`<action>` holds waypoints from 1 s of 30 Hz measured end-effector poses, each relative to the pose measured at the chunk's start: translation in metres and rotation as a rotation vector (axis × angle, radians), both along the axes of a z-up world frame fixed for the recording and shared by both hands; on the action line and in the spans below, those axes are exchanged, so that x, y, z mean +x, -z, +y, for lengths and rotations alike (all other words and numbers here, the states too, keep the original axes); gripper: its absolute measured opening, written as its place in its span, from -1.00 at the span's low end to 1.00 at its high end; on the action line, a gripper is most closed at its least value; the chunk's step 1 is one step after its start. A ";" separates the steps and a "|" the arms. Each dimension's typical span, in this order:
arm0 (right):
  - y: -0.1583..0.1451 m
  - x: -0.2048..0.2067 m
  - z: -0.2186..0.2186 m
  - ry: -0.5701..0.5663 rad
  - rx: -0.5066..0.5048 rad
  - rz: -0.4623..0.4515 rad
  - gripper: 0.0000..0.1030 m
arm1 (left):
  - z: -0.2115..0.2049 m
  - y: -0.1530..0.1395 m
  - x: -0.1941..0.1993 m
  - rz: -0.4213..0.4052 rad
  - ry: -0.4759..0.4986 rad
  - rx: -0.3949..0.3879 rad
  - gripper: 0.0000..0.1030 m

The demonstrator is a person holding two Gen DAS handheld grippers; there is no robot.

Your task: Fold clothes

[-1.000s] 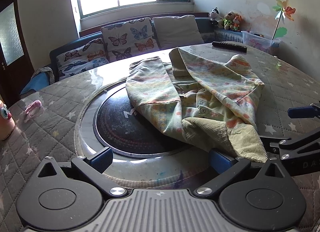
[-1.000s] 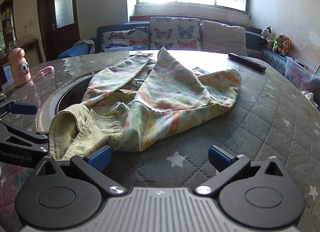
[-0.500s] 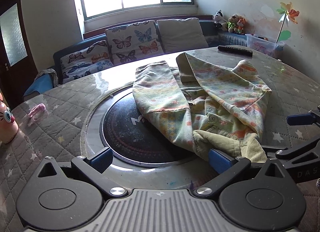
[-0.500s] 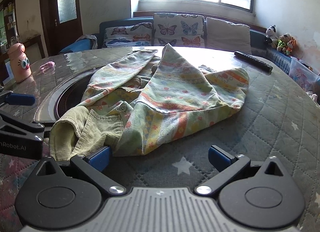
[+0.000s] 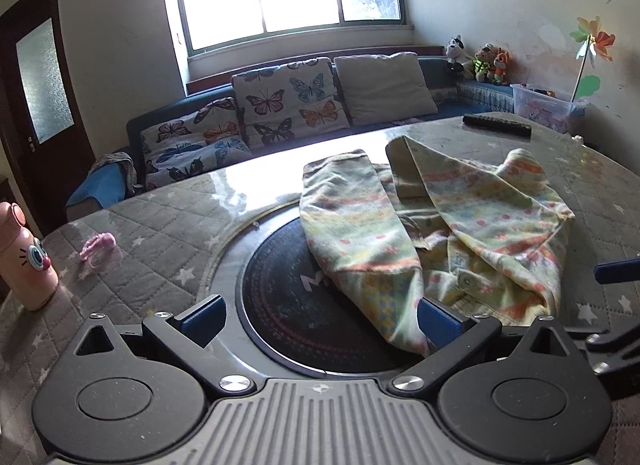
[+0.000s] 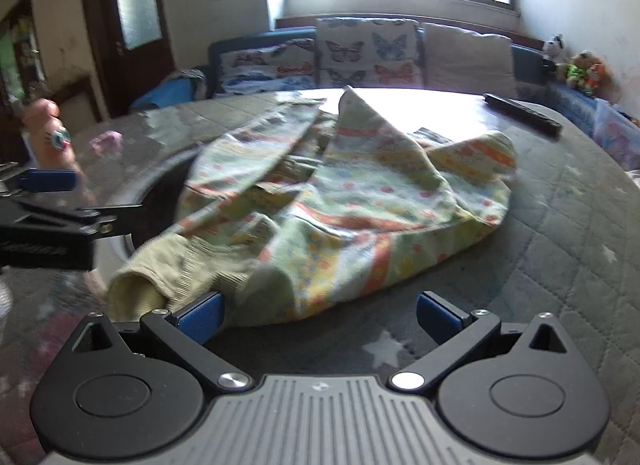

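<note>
One garment (image 5: pixel 436 233) is seen, a pale green printed piece with orange and yellow bands, lying crumpled on the round table (image 5: pixel 160 233). It is spread partly over the dark circular inset (image 5: pixel 288 305) at the table's middle and partly on the quilted grey cover. Its long axis is laid from the near edge toward the far window; one long sleeve or leg (image 5: pixel 352 217) points away to the far side, and a ribbed corduroy-like cuff (image 6: pixel 160 277) is turned toward the near left in the right wrist view. One round button (image 5: pixel 466 279) is visible on the cloth.

Two grippers are counted. The left gripper (image 5: pixel 320 315) is held with its blue pads spread wide, nothing between them; its right pad is just beside the garment's near edge, contact cannot be told. The right gripper (image 6: pixel 320 311) is likewise spread apart, the left pad just beside the ribbed cuff, with the cloth's near hem lying just beyond the gap. That view is motion-blurred.

Further out: one black remote (image 5: pixel 496 125) on the far right of the table, one pink bottle with cartoon eyes (image 5: pixel 24 257) at the left, one small pink item (image 5: pixel 98 245) near it. Three cushions on the sofa (image 5: pixel 280 113), three plush toys (image 5: pixel 480 59), one pinwheel (image 5: pixel 590 39).
</note>
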State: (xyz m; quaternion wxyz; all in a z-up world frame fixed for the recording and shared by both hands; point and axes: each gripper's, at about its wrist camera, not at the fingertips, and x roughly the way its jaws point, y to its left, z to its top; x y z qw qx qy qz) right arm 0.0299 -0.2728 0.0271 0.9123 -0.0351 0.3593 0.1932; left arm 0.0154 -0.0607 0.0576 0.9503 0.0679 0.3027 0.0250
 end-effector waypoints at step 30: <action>-0.015 0.133 0.014 -0.005 -0.007 -0.023 1.00 | -0.015 0.010 0.059 0.029 0.064 0.052 1.00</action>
